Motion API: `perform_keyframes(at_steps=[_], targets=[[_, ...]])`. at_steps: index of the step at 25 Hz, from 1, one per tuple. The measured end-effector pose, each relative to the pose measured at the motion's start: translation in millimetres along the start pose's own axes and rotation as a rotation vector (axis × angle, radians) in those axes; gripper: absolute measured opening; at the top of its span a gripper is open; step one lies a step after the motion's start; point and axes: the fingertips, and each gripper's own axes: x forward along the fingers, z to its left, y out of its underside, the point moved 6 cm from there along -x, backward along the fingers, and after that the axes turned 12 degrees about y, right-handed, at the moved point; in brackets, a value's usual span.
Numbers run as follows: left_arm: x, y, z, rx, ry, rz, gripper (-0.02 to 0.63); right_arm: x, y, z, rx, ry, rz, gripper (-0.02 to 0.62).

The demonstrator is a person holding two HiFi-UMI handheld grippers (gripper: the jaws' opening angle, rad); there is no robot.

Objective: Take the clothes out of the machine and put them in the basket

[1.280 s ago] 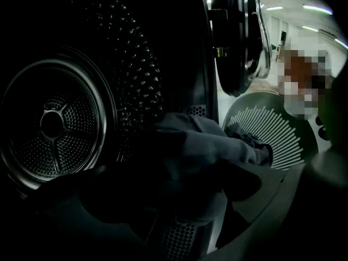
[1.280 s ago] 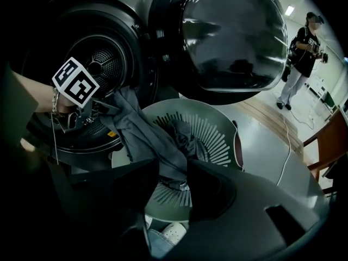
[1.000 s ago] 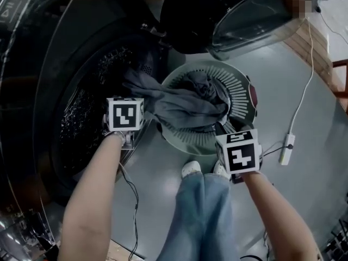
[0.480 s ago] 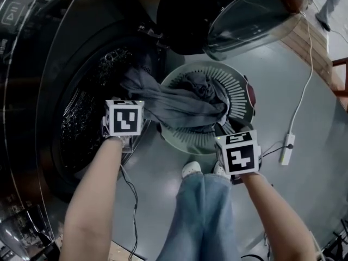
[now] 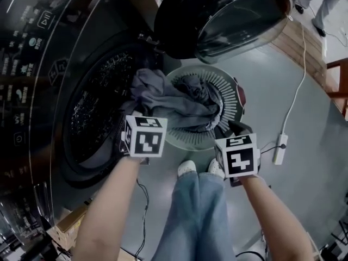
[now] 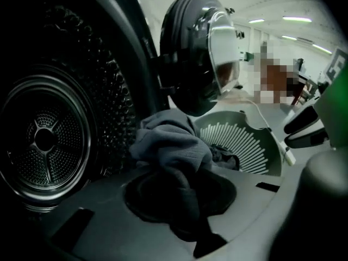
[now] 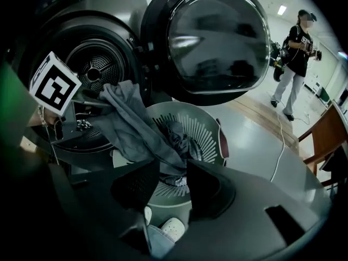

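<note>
Grey floor (image 5: 310, 200) of a bright, strip-lit room, with a white cable (image 5: 298, 88) trailing across it to a power strip (image 5: 279, 149) at right. At left, dark front-loading machine (image 5: 32, 91), perforated drum (image 6: 46, 140) gaping, round door (image 5: 228, 15) swung open to the far side above the basket (image 5: 232, 99). Just beside the machine's mouth, round slatted basket on the floor, already holding a crumpled dark bundle of clothes (image 5: 193, 86). Between drum and basket, grey garment (image 5: 168, 99) stretched as a loose band, left end bunched at the rim of the drum opening, right end draped over the basket's near side. Left gripper (image 6: 187, 200) clamped narrow on the bunched left end, having just been closing, fabric pinched between the fingers and spilling up over them. Right gripper (image 7: 168, 181) at the basket's near right edge, fingers partway apart and pinching the garment's twisted other end. Both grippers angled steeply down, marker cubes facing up. Between them, near side, jeans (image 5: 198, 211) and light shoes (image 5: 186, 168) of the one holding the grippers. Far right in the right gripper view, a standing person (image 7: 293, 58) and a wooden chair (image 7: 323, 135), well apart from the basket.
</note>
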Motion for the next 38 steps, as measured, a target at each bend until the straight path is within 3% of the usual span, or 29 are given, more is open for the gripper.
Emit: perform_keyframes(at_steps=[14,20,25,26,28,29,31,38], targets=[[-42.3,-41.2,-112.1,-0.065,0.246,-0.152,0.08,-39.8,-1.5,-45.1,0.029,0.045,-0.022,0.153],[-51.3,-52.6,-134.4,-0.123,0.356,-0.21,0.08,-49.5,3.8,-59.0,0.04,0.055,-0.013,0.152],[-41.6,-54.7,-138.1,-0.195,0.417,-0.201,0.089,-49.3,4.7,-66.2,0.045,0.058,-0.015,0.152],[-37.1,-53.1,-137.1,-0.201,0.399,-0.184,0.11,-48.6,5.0,-66.9,0.046,0.058,-0.016,0.152],[-28.4,-48.4,-135.6,-0.199,0.353,-0.137,0.317,-47.5,6.3,-67.3,0.044,0.058,-0.014,0.152],[-25.9,-46.3,-135.0,-0.197,0.335,-0.122,0.374,-47.3,7.2,-66.9,0.042,0.056,-0.013,0.152],[-25.4,-43.4,-132.4,-0.198,0.305,-0.123,0.4,-47.8,8.8,-65.3,0.039,0.051,-0.011,0.152],[-31.9,-37.0,-122.2,-0.248,0.288,-0.144,0.4,-51.3,7.2,-64.2,0.035,0.052,-0.02,0.15]])
